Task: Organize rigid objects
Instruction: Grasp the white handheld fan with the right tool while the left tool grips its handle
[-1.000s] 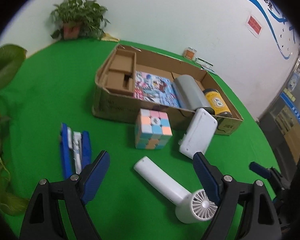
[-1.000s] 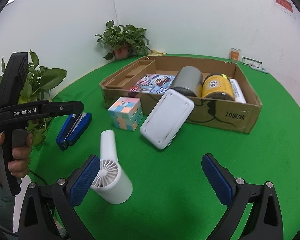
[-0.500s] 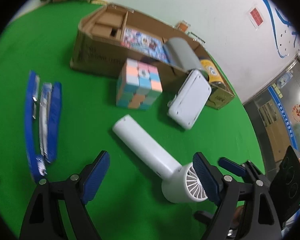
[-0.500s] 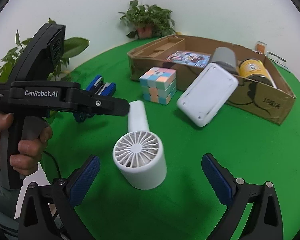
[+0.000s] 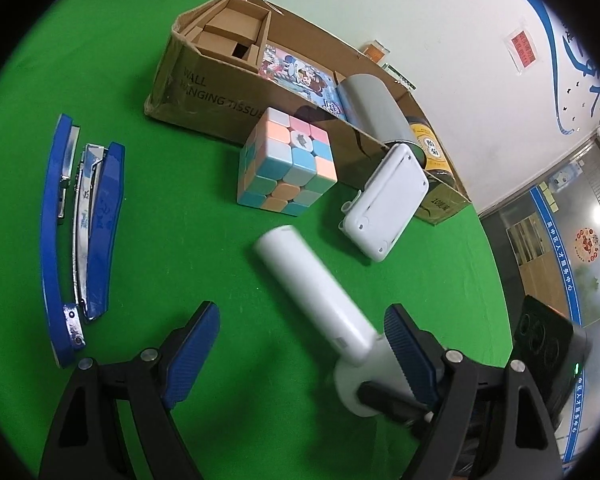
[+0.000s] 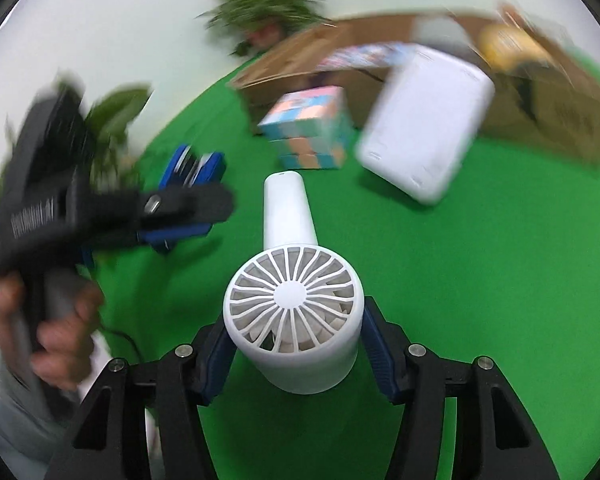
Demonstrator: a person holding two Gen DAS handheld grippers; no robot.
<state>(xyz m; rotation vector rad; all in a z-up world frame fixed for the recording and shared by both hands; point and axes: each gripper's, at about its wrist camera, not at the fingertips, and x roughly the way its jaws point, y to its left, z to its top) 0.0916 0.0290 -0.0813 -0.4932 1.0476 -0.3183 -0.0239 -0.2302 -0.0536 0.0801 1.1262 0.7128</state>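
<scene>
A white handheld fan [image 6: 292, 308] lies on the green cloth, handle pointing toward the box. My right gripper [image 6: 296, 344] is closing its jaws on the fan's round head, and both blue pads touch its sides. The fan's handle [image 5: 312, 288] runs up past the right finger of my left gripper [image 5: 302, 330], which stands open just above the cloth with nothing gripped. A pastel puzzle cube [image 5: 288, 168] and a white flat device [image 5: 384, 208] leaning on the cardboard box [image 5: 204, 92] sit beyond the fan. An opened blue stapler [image 5: 84, 232] lies to the left.
The box holds cardboard inserts, a picture book [image 5: 296, 76], a grey cylinder [image 5: 372, 108] and a yellow can [image 5: 432, 148]. A hand [image 6: 60, 336] holds the left gripper at the left of the right wrist view. Potted plants stand at the table's far edge.
My right gripper dropped onto the fan and its jaws came in from wide open to the fan's head. The left gripper tilted down and sank closer to the cloth.
</scene>
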